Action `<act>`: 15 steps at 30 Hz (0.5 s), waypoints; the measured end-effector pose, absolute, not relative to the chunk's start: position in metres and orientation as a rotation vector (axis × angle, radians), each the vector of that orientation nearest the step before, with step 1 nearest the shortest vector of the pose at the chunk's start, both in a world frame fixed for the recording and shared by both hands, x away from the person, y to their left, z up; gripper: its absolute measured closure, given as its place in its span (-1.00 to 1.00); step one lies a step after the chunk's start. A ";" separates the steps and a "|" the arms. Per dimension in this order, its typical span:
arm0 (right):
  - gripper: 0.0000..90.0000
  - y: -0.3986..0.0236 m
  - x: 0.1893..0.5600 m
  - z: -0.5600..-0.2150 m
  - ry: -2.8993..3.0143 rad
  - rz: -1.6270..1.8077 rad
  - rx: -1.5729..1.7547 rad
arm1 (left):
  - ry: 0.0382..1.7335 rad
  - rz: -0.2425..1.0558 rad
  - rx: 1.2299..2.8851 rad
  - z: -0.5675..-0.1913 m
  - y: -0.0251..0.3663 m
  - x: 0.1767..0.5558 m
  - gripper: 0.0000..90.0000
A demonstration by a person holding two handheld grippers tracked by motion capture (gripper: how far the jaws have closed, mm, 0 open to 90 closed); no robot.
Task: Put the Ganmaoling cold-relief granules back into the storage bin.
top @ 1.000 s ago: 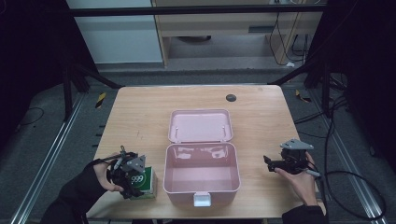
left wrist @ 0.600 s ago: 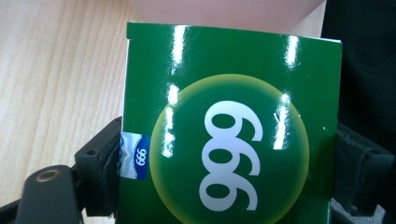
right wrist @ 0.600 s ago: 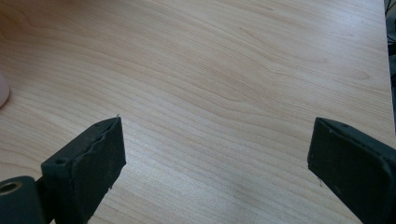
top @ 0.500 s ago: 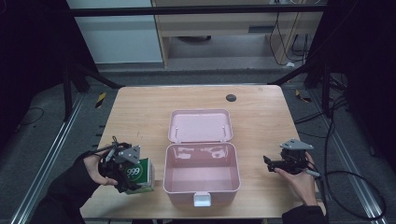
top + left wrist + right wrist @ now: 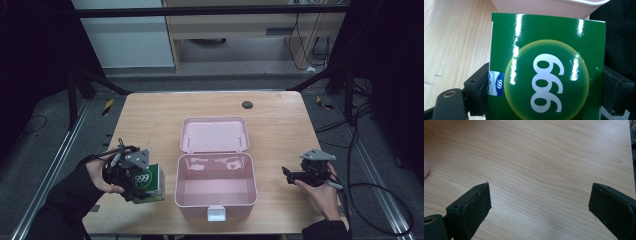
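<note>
A green carton (image 5: 148, 183) printed with white "999" hangs at the front left of the table, just left of the open pink box (image 5: 216, 211). My left gripper (image 5: 131, 179) is shut on it. In the left gripper view the carton (image 5: 546, 75) fills the space between the black pads (image 5: 477, 90), which press on its two sides, and the pink box's wall (image 5: 549, 5) lies just beyond. My right gripper (image 5: 289, 175) rests low at the right of the pink box. Its jaws stand wide open (image 5: 539, 202) over bare wood.
The pink box's lid (image 5: 215, 134) lies folded back toward the far side; its inside looks bare. A small dark disc (image 5: 247, 104) sits near the table's far edge. A corner of the pink box (image 5: 425, 168) shows at the right gripper view's left edge.
My left gripper has risen with the green carton in it, so the carton now shows higher and more upright beside the pink box. The right hand has not moved.
</note>
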State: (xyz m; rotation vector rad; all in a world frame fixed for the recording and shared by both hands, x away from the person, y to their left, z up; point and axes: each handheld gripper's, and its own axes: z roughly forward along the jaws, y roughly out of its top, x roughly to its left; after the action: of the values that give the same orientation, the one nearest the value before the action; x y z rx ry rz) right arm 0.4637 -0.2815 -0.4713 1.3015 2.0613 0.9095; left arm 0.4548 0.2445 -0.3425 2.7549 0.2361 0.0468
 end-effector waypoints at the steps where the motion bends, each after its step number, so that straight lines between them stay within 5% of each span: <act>1: -0.90 -0.282 0.464 -0.471 2.061 0.911 1.301 | 0.236 0.057 2.752 -0.337 0.245 0.456 -0.69; 15: -0.90 -0.283 0.464 -0.471 2.055 0.914 1.296 | 0.196 0.107 2.739 -0.304 0.233 0.454 -0.69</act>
State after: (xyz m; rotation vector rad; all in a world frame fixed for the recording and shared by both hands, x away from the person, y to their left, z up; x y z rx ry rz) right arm 0.4636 -0.2827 -0.4709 1.2957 2.0551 0.9142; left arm 0.4537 0.2327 -0.3042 2.7393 0.1961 0.1069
